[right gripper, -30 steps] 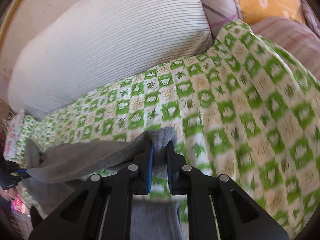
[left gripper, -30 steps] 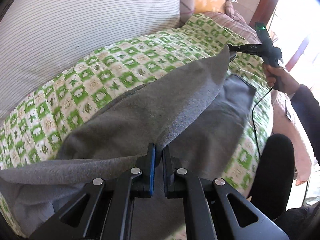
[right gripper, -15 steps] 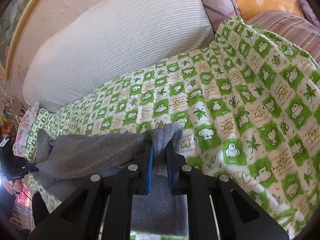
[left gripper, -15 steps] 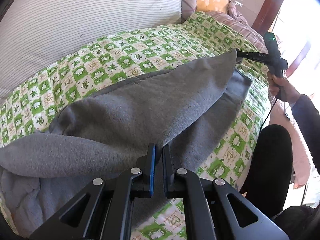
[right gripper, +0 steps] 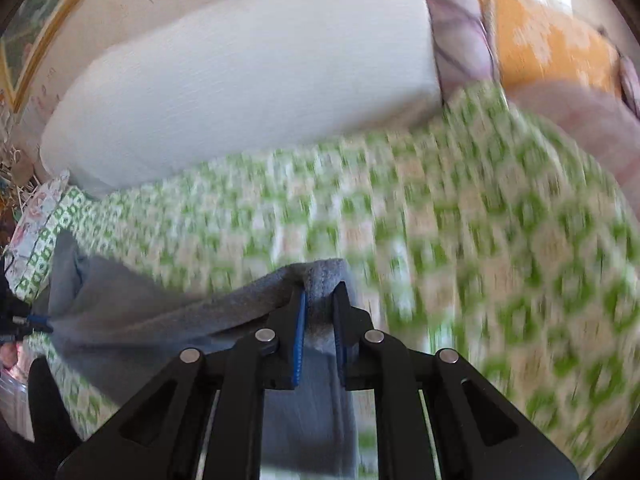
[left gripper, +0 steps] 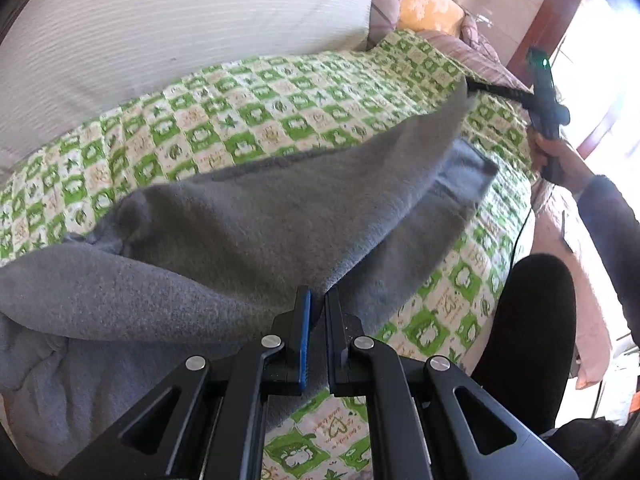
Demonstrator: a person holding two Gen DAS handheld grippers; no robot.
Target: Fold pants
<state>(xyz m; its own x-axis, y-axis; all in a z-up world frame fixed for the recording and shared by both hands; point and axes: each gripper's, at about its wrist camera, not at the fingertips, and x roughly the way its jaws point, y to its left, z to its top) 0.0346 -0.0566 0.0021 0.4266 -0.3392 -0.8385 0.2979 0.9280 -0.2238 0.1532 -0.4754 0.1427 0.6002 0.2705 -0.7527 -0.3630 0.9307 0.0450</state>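
1. Left gripper point(left gripper: 316, 304): jaws nearly closed, pinching one edge of the grey pants point(left gripper: 260, 236); the cloth rises from the bed to the fingertips.
2. Right gripper point(right gripper: 320, 300): jaws drawn close together on a bunched fold of the pants point(right gripper: 168, 320) at their other end. In the left wrist view the same tool point(left gripper: 500, 92) is seen across the bed, held in the person's right hand point(left gripper: 556, 156), with a corner of the cloth at its tip.
3. Grey pants: stretched between the two grippers, the upper layer lifted above a lower layer that lies flat on the green checked bedspread point(left gripper: 280, 108).
4. White striped pillow point(left gripper: 180, 28): rests at the far side of the bedspread, beside a purple-patterned cushion point(right gripper: 456, 20) and an orange cushion point(right gripper: 548, 40).
5. The right wrist view is motion-blurred; the bedspread's point(right gripper: 480, 220) pattern there cannot be read.
6. The person's dark-clad leg point(left gripper: 528, 340) stands at the bed's near edge.
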